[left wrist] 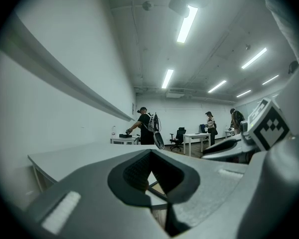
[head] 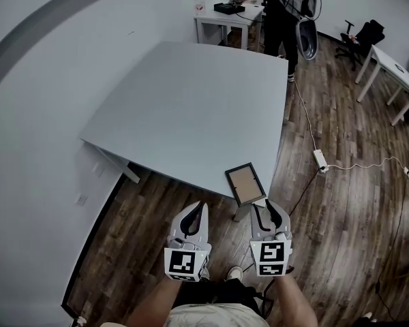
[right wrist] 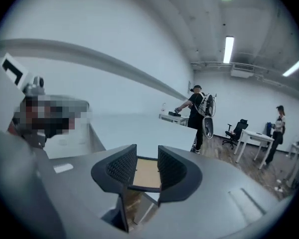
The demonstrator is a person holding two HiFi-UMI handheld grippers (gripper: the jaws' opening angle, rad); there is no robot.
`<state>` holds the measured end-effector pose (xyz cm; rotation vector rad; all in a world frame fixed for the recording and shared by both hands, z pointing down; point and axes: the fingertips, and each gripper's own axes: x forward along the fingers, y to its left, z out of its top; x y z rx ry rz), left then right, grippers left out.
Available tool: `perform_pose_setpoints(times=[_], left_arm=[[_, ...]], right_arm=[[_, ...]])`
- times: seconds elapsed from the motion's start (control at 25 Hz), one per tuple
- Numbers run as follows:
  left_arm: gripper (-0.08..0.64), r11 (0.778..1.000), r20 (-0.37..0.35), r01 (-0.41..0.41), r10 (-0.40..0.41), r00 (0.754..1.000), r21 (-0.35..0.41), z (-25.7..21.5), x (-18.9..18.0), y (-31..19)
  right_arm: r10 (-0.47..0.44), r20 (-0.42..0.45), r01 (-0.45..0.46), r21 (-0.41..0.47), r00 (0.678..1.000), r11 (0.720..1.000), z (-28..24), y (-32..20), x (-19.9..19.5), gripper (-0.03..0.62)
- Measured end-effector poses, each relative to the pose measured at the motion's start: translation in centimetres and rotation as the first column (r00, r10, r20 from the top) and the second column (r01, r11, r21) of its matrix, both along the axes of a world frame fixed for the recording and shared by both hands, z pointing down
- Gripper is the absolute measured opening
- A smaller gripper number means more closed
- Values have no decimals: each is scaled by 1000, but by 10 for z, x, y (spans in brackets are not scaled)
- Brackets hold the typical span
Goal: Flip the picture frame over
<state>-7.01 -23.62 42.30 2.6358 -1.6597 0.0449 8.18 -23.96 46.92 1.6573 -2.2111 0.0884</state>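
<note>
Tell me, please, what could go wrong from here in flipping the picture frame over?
The picture frame lies flat at the grey table's near corner, so a push might slide it off onto the wood floor. Its edge sits low on the table, so the open right hand-held gripper may slip rather than catch it. The left hand-held gripper is shut and off the table, so nothing steadies the frame.

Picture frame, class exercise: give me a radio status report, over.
Left gripper shut, empty; right gripper open, empty. Picture frame flat at near corner of table, untouched. Nothing in the way.
</note>
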Motion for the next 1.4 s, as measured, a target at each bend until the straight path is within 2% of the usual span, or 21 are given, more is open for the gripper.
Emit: perform_pose_setpoints(times=[0.16, 0.52, 0.68, 1.4], left_arm=[[0, 1000, -8, -4, 4, 1000, 8, -11, 1, 7], [0, 1000, -2, -3, 3, 1000, 23, -39, 0, 21], [0, 1000, 4, -6, 6, 1000, 24, -39, 0, 26], [0, 1000, -10, -7, 7, 1000, 11, -45, -4, 15]], right_arm=[[27, 69, -31, 52, 997, 998, -31, 14, 8, 128], [98, 134, -116, 126, 986, 985, -70, 39, 20, 26], [101, 163, -125, 142, 981, 982, -79, 44, 21, 26], [160, 180, -185, 132, 971, 974, -80, 40, 42, 23]])
